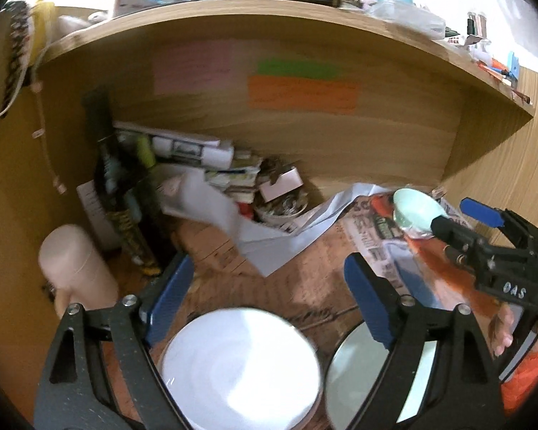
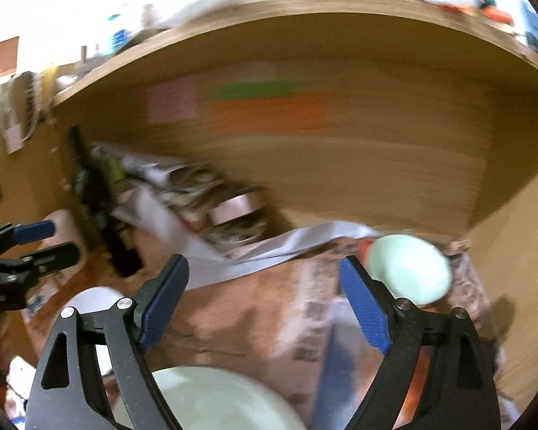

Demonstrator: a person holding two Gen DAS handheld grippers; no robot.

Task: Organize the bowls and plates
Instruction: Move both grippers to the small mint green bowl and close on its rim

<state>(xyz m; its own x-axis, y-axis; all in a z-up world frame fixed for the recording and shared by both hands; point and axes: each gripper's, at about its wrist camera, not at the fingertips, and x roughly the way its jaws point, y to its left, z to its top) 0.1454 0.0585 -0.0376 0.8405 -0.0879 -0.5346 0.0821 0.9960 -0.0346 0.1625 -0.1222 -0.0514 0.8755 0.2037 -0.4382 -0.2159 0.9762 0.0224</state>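
Both hand-held grippers (image 1: pixel 269 286) (image 2: pixel 265 297) gape wide, holding nothing.

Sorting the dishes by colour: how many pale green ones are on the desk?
2: a green plate beside the white plate, and a green bowl at the far right. Clutter may hide others.

White plate (image 1: pixel 240 369): plain glossy white; pale green plate (image 1: pixel 362 369) beside it and small bowl (image 1: pixel 418 211): plain mint green, unpatterned. Both grippers, left gripper (image 1: pixel 269 301) and right gripper (image 2: pixel 265 301): black frames with ribbed blue pads (image 2: pixel 364 308). Desk (image 1: pixel 254 279): brown wood grain, partly covered by newspaper (image 1: pixel 383 251) printed in grey, orange-red and black; back panel (image 1: pixel 394 143) tan wood, bearing pink note (image 1: pixel 192 66), green note (image 1: pixel 297 68) and orange note (image 1: pixel 303 95); cylinder (image 1: pixel 75 265) at left is pale beige.
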